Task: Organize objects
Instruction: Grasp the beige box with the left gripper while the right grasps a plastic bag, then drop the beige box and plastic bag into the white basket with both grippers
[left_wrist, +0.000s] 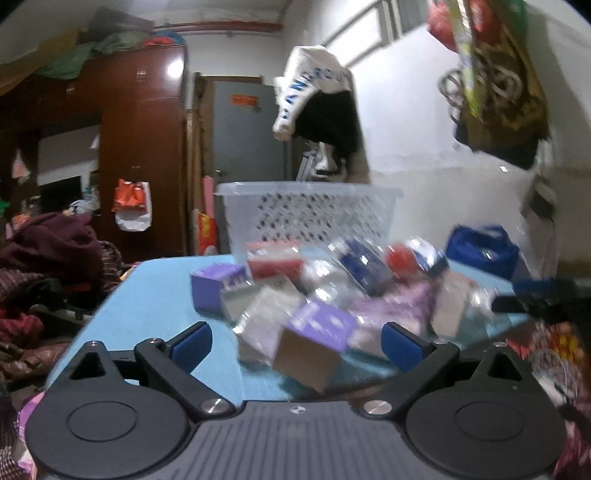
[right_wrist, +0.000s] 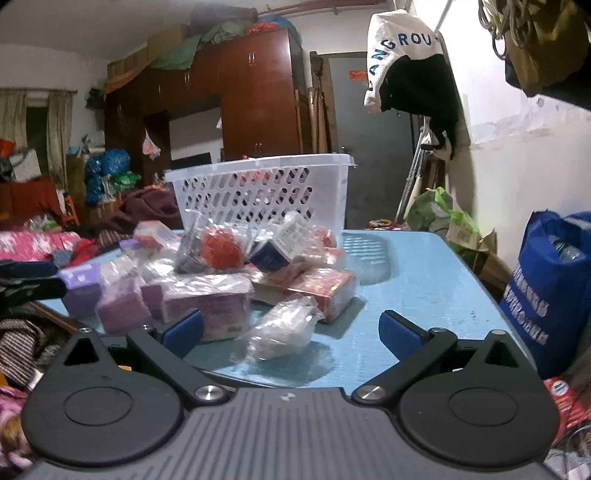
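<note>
Left wrist view badly blurred: left gripper (left_wrist: 295, 341) fingers spread, empty, w/ purple box (left_wrist: 314, 345) between; pile unclear. Right gripper (right_wrist: 291, 332) spread, empty, over clear packet (right_wrist: 284, 326); white basket (right_wrist: 258, 192) behind.

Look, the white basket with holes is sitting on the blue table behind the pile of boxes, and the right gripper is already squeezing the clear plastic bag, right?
Not quite. The right gripper is open, and the clear plastic bag lies loose between its fingers, as the right wrist view shows. The white basket does sit on the blue table behind the pile of boxes.
</note>
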